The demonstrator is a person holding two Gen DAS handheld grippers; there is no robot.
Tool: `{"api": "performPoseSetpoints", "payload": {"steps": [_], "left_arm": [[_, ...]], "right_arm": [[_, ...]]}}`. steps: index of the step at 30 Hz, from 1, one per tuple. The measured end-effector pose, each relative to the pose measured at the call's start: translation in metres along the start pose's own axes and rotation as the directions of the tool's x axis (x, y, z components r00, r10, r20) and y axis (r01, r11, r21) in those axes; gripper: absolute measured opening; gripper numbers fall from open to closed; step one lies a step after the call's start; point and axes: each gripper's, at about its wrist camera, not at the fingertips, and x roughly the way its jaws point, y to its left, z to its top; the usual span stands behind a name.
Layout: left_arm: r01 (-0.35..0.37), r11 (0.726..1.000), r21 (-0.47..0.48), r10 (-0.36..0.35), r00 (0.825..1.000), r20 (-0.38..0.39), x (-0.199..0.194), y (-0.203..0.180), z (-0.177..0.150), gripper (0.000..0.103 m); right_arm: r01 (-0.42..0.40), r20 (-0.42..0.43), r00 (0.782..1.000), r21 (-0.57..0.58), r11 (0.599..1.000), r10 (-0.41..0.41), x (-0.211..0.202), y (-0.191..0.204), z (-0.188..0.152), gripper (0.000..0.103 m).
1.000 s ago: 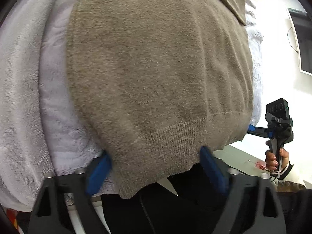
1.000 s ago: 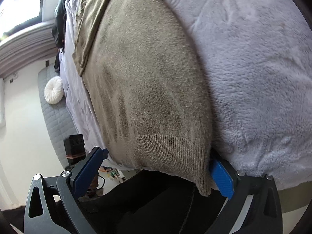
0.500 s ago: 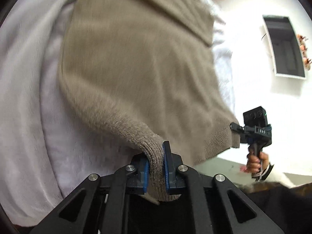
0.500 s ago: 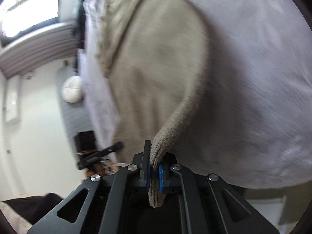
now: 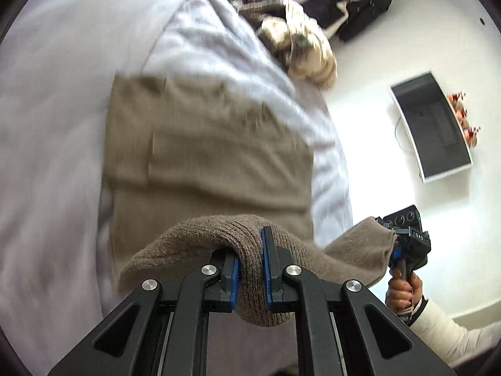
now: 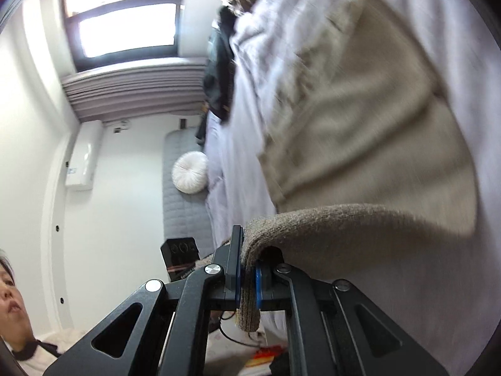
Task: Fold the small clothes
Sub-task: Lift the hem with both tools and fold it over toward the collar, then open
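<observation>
Sweater: a beige knit sweater [image 5: 206, 156] lies spread on a pale fleece blanket [image 5: 56, 156]; its ribbed hem is lifted off the blanket at both near corners and curls back over the flat body ahead of the tongs.
Hem: the ribbed edge sags in a soft arc between the two grips, with a short tail hanging below each pair of pads.
Left gripper: the left gripper [image 5: 250, 271] is clamped on the hem, blue pads pressed on either side of a thick fold of knit; the body of the sweater lies ahead of and beyond its tips.
Right gripper: the right gripper [image 6: 248, 277] is clamped on the other hem corner, pads tight on a thin fold; from it the hem runs off to the right and the body lies ahead.
Right gripper, left wrist view: seen to the right of the left tongs [image 5: 395, 247], biting the sweater's corner, with a hand [image 5: 402, 291] on its handle and a white sleeve [image 5: 438, 329] behind.
Blanket: it shows on both sides of the sweater and beyond it; blurred in both views.
Far end of bed: a heap of clothes [image 5: 297, 40], tan and dark, lies beyond the sweater.
Room: a window [image 6: 125, 22] and a round white cushion [image 6: 189, 172] lie left of the right tongs; a dark wall screen [image 5: 433, 125] is to the right of the left tongs.
</observation>
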Motion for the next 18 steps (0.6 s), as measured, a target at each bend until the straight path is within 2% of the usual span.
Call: {"api": "performPoseSetpoints", "payload": {"steps": [5, 9, 13, 18], "left_arm": [[-0.034, 0.999, -0.022, 0.035, 0.996, 0.076, 0.025, 0.013, 0.062, 0.013], [-0.104, 0.994, -0.024, 0.106, 0.992, 0.068, 0.063, 0.028, 0.098, 0.013], [-0.226, 0.974, -0.02, 0.226, 0.973, 0.034, 0.106, 0.046, 0.114, 0.014], [-0.302, 0.952, -0.046, 0.301, 0.953, -0.022, 0.129, 0.067, 0.117, 0.018]], "right_arm": [[-0.004, 0.05, 0.999, -0.017, 1.0, 0.005, 0.023, 0.003, 0.072, 0.007], [0.046, 0.094, 0.994, 0.038, 0.998, -0.049, 0.041, -0.021, 0.117, 0.007], [0.115, 0.115, 0.985, 0.101, 0.988, -0.126, 0.059, -0.054, 0.149, 0.007], [0.105, 0.145, 0.98, 0.207, 0.973, -0.137, 0.069, -0.087, 0.163, 0.007]]}}
